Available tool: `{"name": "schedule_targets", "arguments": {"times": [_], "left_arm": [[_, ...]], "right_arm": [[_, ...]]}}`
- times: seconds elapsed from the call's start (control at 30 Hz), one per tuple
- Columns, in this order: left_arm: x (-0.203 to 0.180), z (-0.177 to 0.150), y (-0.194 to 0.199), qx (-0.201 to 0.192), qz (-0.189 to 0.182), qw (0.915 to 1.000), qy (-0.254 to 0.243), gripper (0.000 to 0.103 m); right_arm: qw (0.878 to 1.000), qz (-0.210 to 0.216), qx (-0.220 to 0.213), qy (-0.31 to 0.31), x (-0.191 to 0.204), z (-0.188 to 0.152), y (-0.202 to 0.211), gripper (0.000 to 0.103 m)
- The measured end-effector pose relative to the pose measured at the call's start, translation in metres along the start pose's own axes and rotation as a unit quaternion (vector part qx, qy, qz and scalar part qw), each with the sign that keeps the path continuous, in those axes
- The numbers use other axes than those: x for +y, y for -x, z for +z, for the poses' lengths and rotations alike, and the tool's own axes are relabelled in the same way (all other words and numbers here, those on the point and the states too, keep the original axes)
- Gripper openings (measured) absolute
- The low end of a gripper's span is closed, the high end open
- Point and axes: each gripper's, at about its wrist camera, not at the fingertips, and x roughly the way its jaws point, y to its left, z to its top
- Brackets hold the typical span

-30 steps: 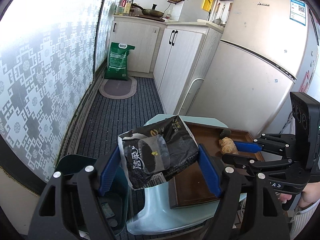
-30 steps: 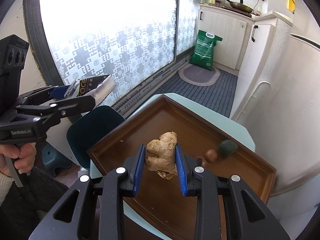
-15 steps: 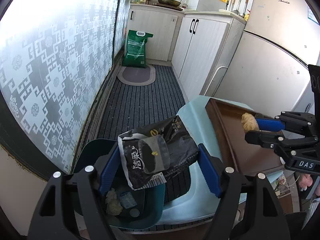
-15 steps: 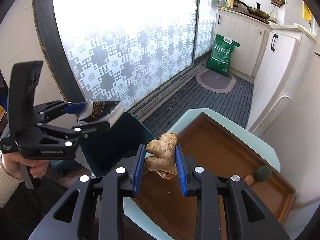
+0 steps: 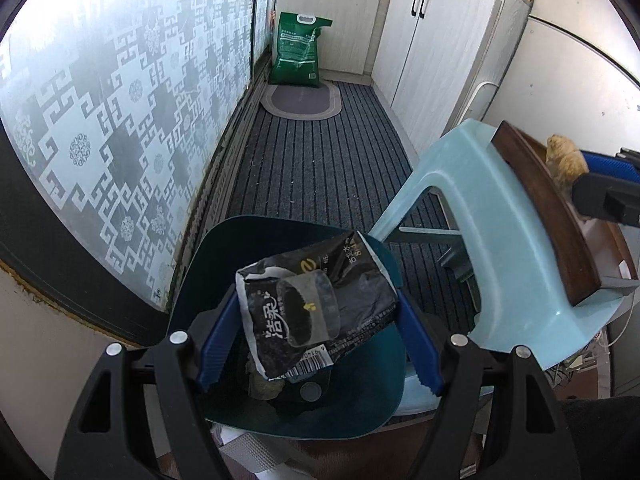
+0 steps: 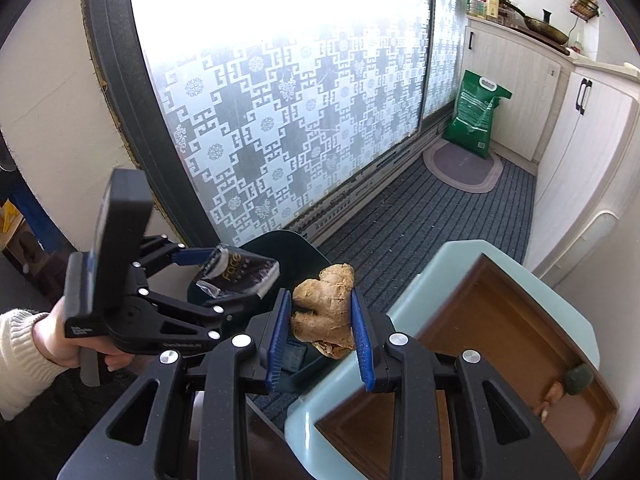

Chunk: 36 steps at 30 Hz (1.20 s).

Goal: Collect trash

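Note:
My left gripper [image 5: 320, 316] is shut on a crumpled black snack wrapper [image 5: 312, 300] and holds it right above the open dark teal trash bin [image 5: 372, 408], which has some rubbish inside. The wrapper [image 6: 236, 274] and left gripper [image 6: 224, 276] also show in the right wrist view. My right gripper [image 6: 322, 330] is shut on a piece of ginger root [image 6: 326, 310] and holds it over the gap between the bin [image 6: 288, 246] and the stool edge. The ginger [image 5: 566, 158] shows at the right in the left wrist view.
A brown wooden tray [image 6: 500, 320] lies on a light blue plastic stool [image 6: 452, 256], with small scraps [image 6: 576, 376] at its far corner. A patterned glass door [image 6: 300, 120] is to the left. A green bag [image 5: 298, 50], a mat and white cabinets [image 5: 432, 52] stand beyond.
Both grippers moved left, away from the tray. The wrapper now hangs over the bin opening, and the ginger has passed the stool's edge toward the bin.

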Motion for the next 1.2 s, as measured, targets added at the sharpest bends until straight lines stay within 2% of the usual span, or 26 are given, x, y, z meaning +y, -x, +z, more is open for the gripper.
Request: {"name": "schedule_targets", "arguments": {"times": [0.33, 0.6, 0.8, 1.2], "left_arm": [[0.024, -0.02, -0.044, 0.074, 0.018, 0.9971, 0.005, 0.077], [0.044, -0.039, -0.073, 0.124, 0.025, 0.9917, 0.026, 0.078], [0.05, -0.048, -0.074, 0.125, 0.025, 0.9914, 0.031, 0.079], [0.065, -0.041, -0.049, 0.1, 0.023, 0.994, 0.038, 0.086]], "right_arm": [[1.0, 0.019, 0.023, 0.004, 0.021, 0.006, -0.029, 0.03], [0.998, 0.029, 0.06, 0.002, 0.038, 0.004, -0.054, 0.03], [0.996, 0.028, 0.084, -0.014, 0.039, 0.001, -0.073, 0.03], [0.993, 0.022, 0.109, -0.034, 0.038, 0.001, -0.1, 0.03]]}}
